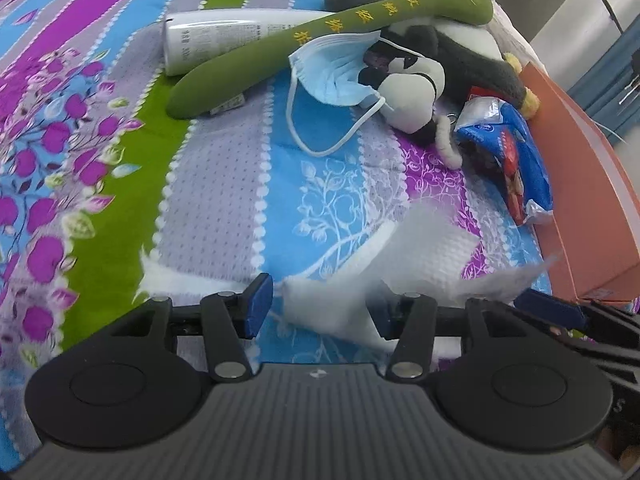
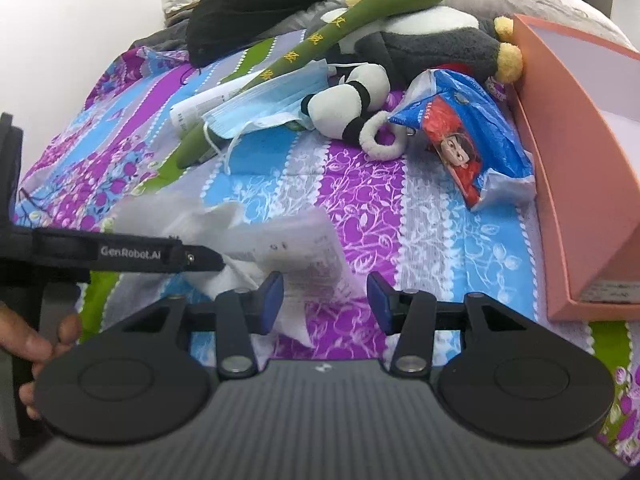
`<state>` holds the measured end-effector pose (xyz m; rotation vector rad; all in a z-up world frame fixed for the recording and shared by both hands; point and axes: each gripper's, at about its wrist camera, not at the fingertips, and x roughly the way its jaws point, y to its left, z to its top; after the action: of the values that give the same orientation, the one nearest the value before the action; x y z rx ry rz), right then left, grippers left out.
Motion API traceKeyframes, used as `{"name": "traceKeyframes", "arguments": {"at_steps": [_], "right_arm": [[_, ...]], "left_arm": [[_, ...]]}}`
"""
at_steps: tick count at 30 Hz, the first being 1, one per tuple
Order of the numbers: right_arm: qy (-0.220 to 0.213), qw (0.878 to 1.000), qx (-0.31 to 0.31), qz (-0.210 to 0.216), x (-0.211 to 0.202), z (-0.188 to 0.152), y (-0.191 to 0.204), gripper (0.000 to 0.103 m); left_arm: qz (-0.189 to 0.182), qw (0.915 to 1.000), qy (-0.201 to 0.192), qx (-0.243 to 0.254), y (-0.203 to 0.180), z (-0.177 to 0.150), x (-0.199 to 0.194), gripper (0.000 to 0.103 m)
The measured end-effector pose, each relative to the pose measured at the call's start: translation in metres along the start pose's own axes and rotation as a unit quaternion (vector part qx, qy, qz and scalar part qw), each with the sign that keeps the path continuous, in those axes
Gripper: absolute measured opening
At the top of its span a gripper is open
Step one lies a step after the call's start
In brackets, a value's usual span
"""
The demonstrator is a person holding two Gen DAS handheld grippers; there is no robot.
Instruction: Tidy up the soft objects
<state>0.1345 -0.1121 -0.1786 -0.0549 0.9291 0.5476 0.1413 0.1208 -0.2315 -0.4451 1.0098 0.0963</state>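
White tissue (image 1: pixel 404 264) blurred, partly hiding left tongs (image 1: pixel 320 308).

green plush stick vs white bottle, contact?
Touching. In the left wrist view the green plush stick lies straight across the white bottle, covering its right end with no gap between them.

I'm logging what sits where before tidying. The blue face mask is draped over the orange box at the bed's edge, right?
Not quite. The blue face mask is draped over the small panda plush, not the orange box. The box does stand at the bed's edge, apart from the mask, with the blue snack bag beside it. The left wrist view shows this.
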Motion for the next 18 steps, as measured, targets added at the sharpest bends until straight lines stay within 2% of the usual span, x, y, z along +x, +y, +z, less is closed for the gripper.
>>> {"name": "traceKeyframes", "arguments": {"at_steps": [7, 11, 18], "right_arm": [[0.009, 0.999, 0.029, 0.025, 0.032, 0.014, -0.010, 0.048], [0.040, 0.998, 0.024, 0.034, 0.053, 0.017, -0.010, 0.049], [0.037, 0.999, 0.022, 0.030, 0.052, 0.019, -0.011, 0.029]], "left_arm": [[0.002, 0.9995, 0.004, 0.030, -0.005, 0.002, 0.005, 0.057], [-0.009, 0.9996, 0.004, 0.026, -0.001, 0.002, 0.003, 0.057], [-0.016, 0.9994, -0.014, 0.027, 0.007, 0.002, -0.017, 0.057]]}}
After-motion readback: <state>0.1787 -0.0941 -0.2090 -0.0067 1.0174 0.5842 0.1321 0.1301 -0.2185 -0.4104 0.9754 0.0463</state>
